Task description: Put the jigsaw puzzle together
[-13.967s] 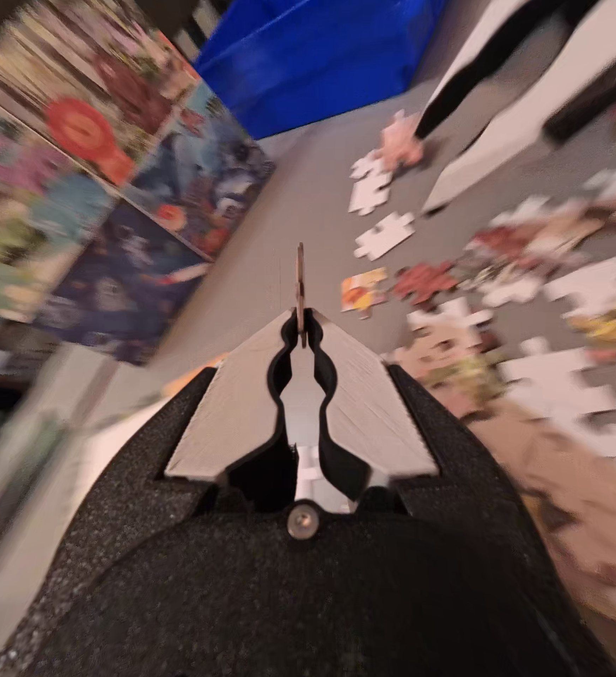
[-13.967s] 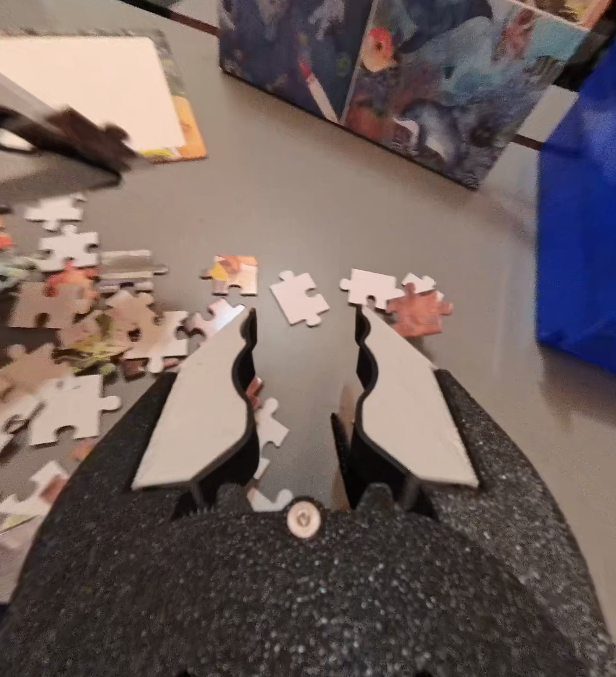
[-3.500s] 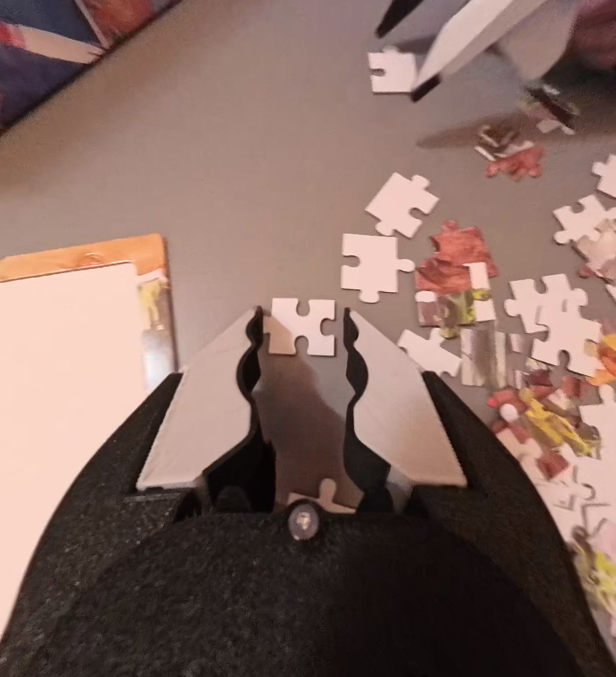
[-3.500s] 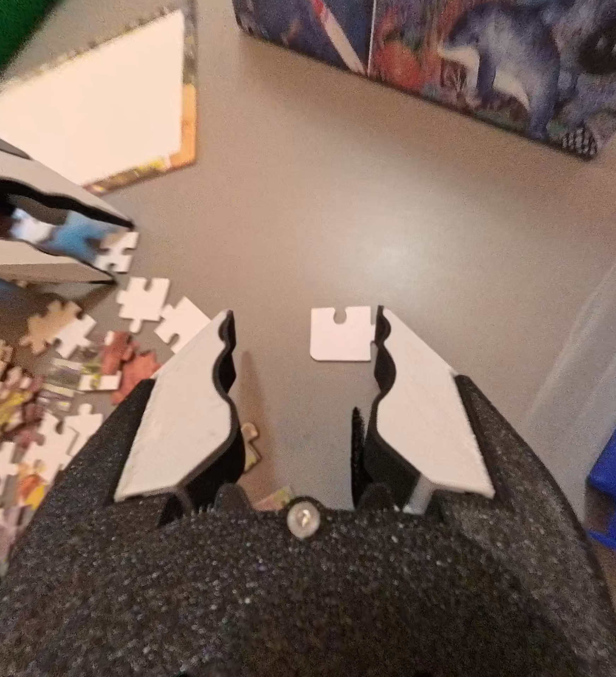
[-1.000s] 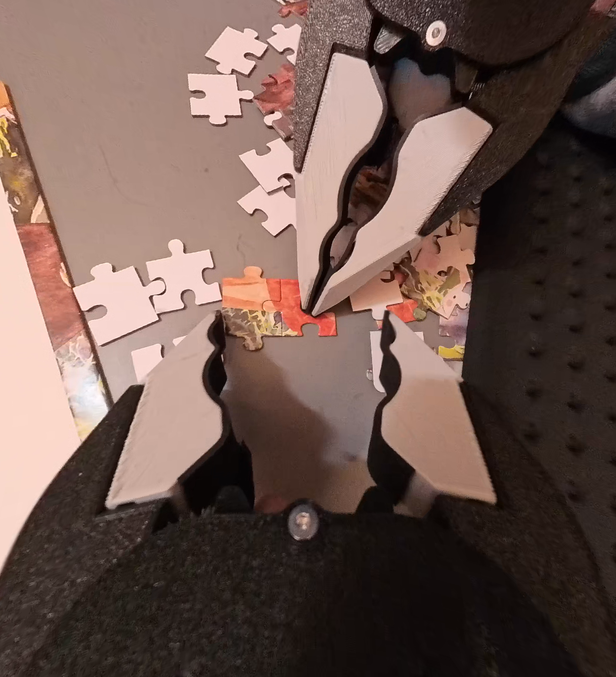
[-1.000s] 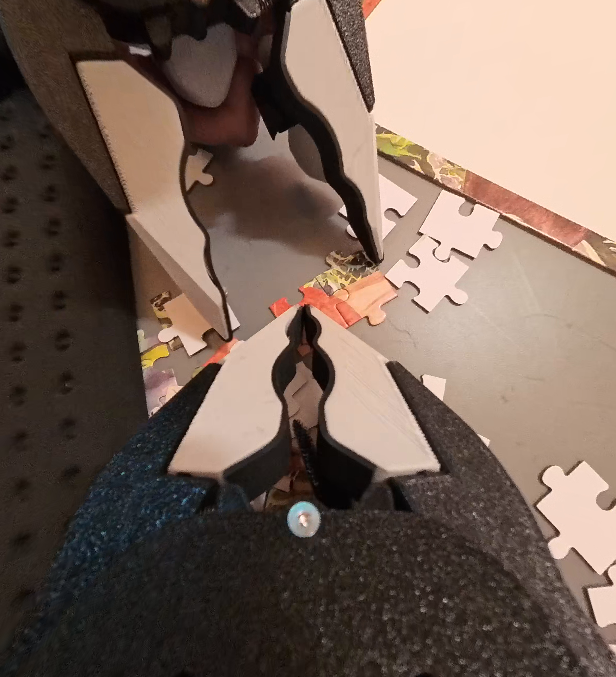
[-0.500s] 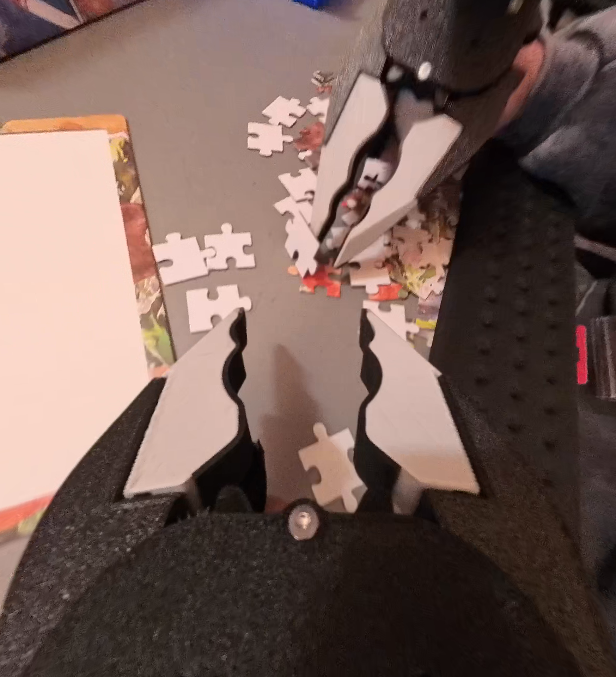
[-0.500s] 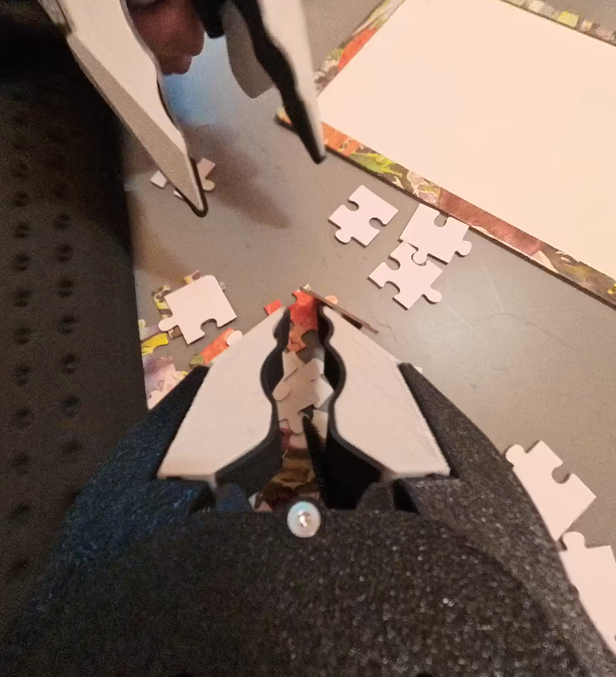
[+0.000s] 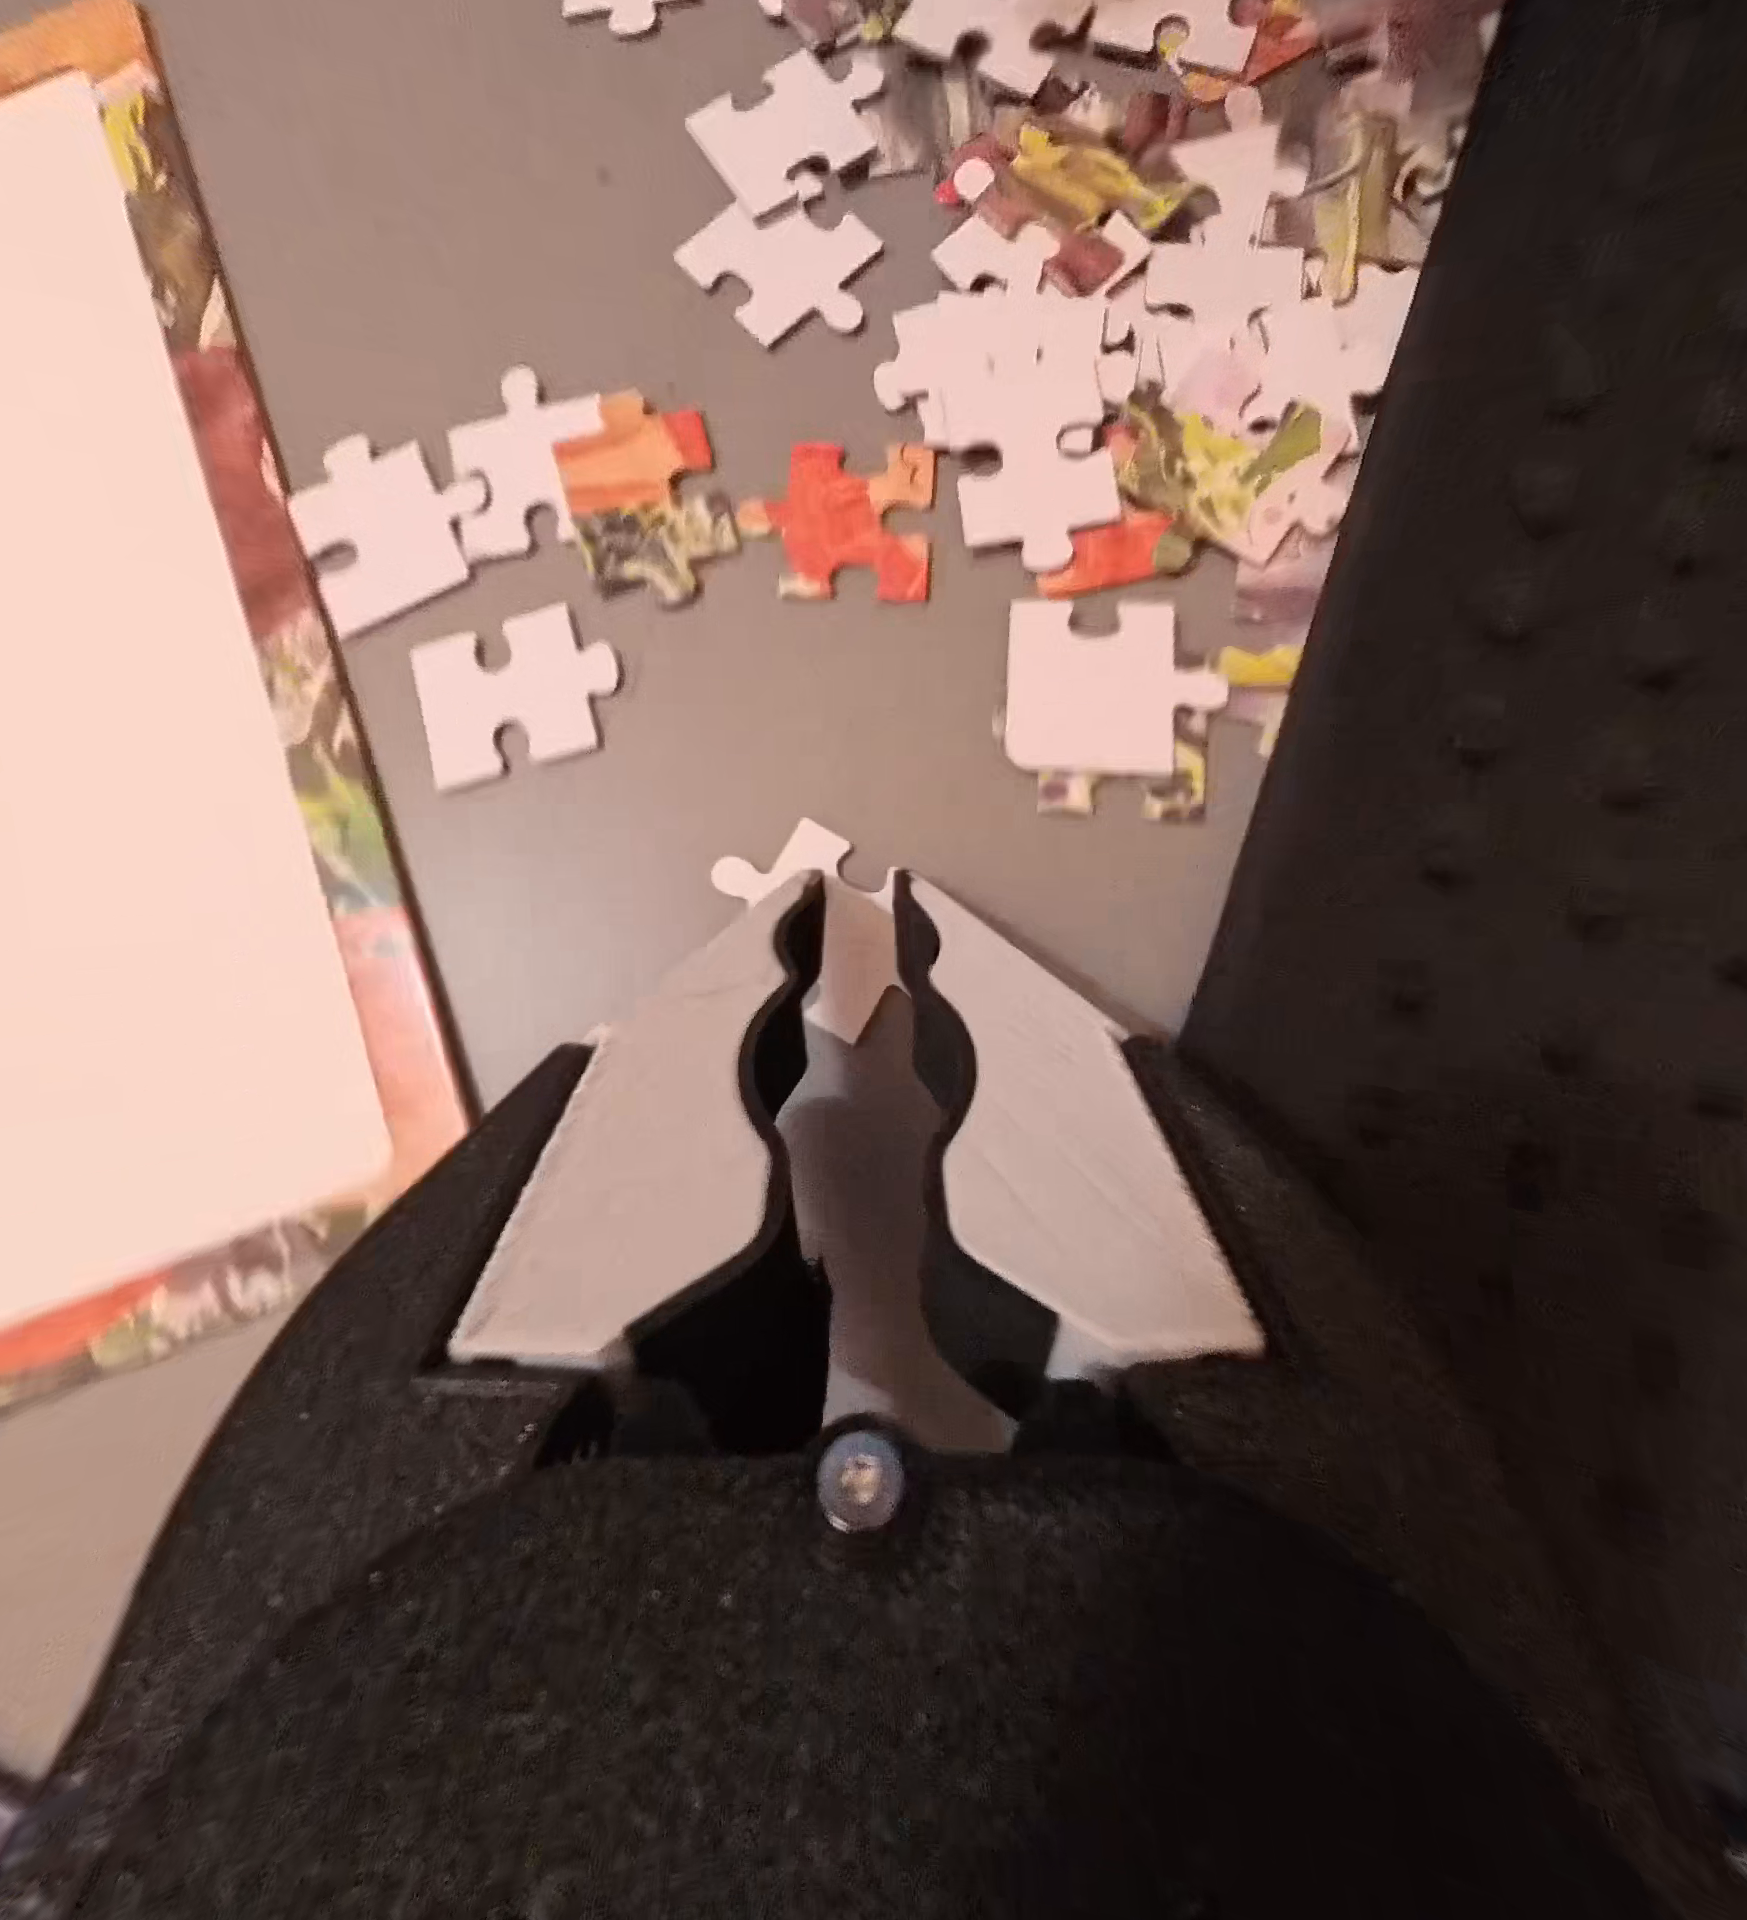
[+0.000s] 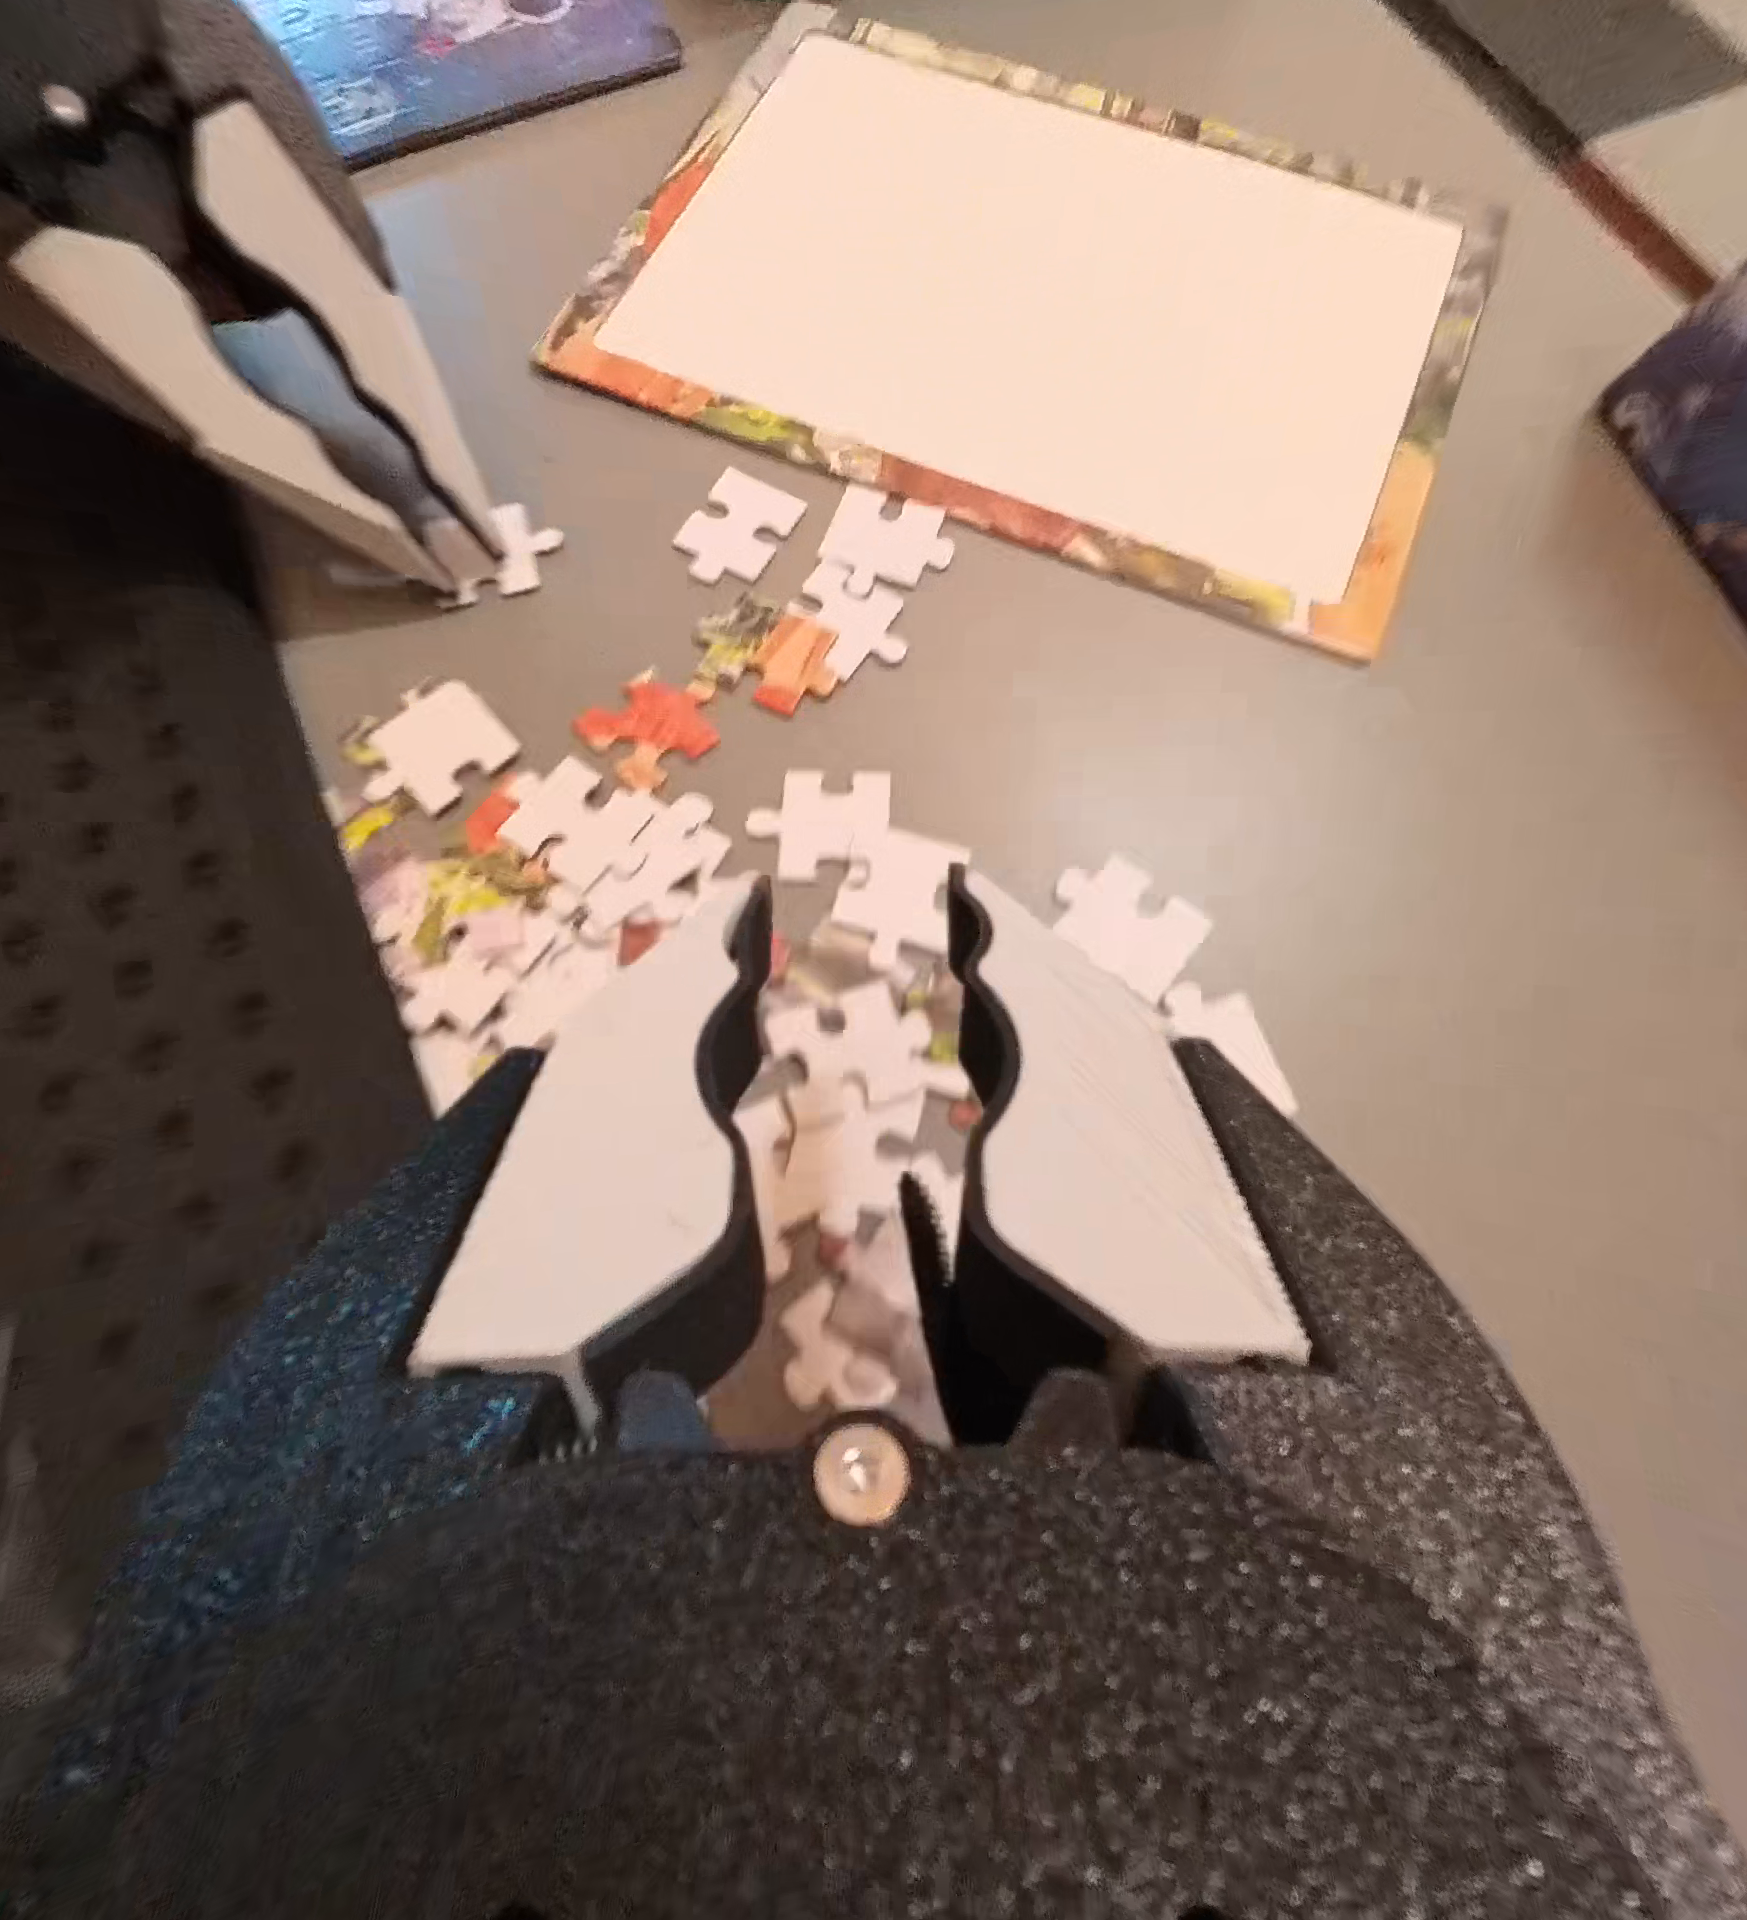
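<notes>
grey table (image 10: 1368, 831) bare rightward; left gripper (image 9: 853, 883) pinches white piece (image 9: 796, 862), right gripper (image 10: 858, 883) parted

puzzle tray (image 9: 69, 623) left of loose pieces (image 9: 1056, 416)

No legible text, labels, brands, numbers or signs anywhere in either view.
</notes>
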The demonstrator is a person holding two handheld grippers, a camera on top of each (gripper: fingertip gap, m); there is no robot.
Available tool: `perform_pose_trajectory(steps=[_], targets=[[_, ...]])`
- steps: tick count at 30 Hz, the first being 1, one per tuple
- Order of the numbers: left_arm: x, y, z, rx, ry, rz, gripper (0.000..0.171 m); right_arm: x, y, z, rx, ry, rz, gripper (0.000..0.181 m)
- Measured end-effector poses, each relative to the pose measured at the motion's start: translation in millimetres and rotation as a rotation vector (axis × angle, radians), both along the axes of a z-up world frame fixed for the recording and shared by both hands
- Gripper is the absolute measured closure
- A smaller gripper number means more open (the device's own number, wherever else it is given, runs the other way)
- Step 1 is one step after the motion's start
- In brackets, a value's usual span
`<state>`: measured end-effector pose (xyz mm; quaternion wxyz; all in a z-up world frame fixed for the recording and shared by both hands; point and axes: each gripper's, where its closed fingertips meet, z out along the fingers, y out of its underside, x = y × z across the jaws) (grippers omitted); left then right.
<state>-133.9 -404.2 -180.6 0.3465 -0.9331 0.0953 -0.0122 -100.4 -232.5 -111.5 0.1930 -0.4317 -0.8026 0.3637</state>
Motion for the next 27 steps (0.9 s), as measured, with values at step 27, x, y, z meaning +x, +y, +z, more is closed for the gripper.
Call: perform_pose_trajectory(steps=[27], targets=[[47.4,54.4,-0.8,0.034,-0.131,-0.225,0.123,102.5,23.7,-54.6,0.012,-0.180,0.242,0.158]])
